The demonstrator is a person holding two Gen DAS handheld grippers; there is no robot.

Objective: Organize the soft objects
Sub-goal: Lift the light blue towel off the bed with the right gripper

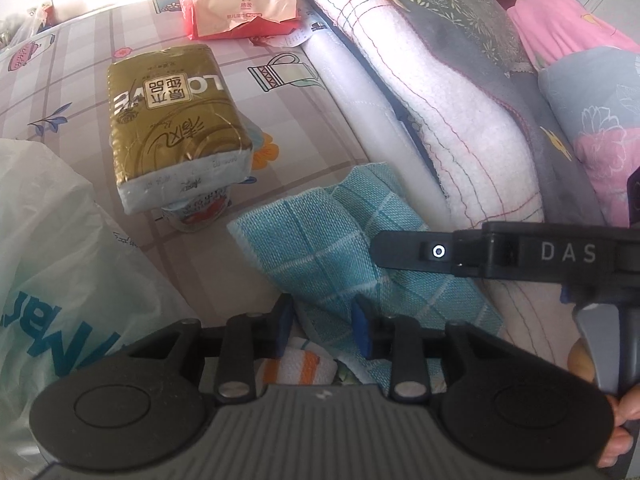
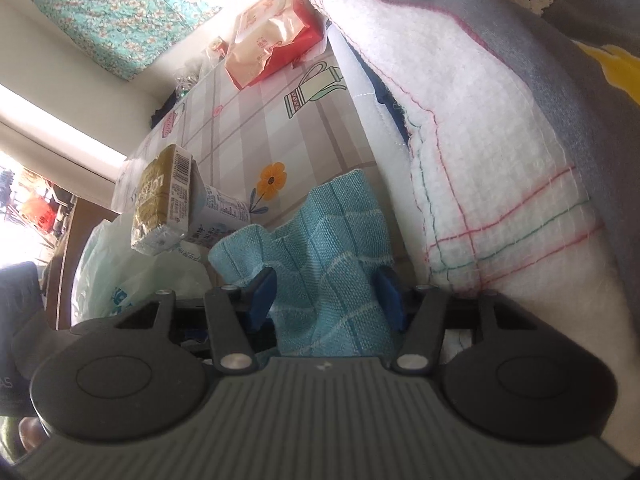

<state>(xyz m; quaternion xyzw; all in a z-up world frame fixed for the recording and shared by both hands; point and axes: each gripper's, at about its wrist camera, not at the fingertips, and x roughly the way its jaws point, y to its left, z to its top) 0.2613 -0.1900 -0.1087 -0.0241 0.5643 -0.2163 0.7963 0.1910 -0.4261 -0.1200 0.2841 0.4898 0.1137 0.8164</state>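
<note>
The left gripper [image 1: 322, 326] stands slightly parted over one edge of the blue cloth [image 1: 340, 248], its pads not pressing the fabric. The right gripper [image 2: 326, 296] has the same cloth [image 2: 320, 248] bunched up between its blue pads – jaws half spread, sides of the fold touching them. Ahead and left of both lies a gold tissue pack [image 1: 176, 128], resting on a small cup [image 1: 198, 210]. A white plastic bag [image 1: 52, 264] sits left, a white towel [image 2: 480, 152] right.

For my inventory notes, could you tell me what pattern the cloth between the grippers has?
Light blue cloth with a white grid check, clearest in the right wrist view.
</note>
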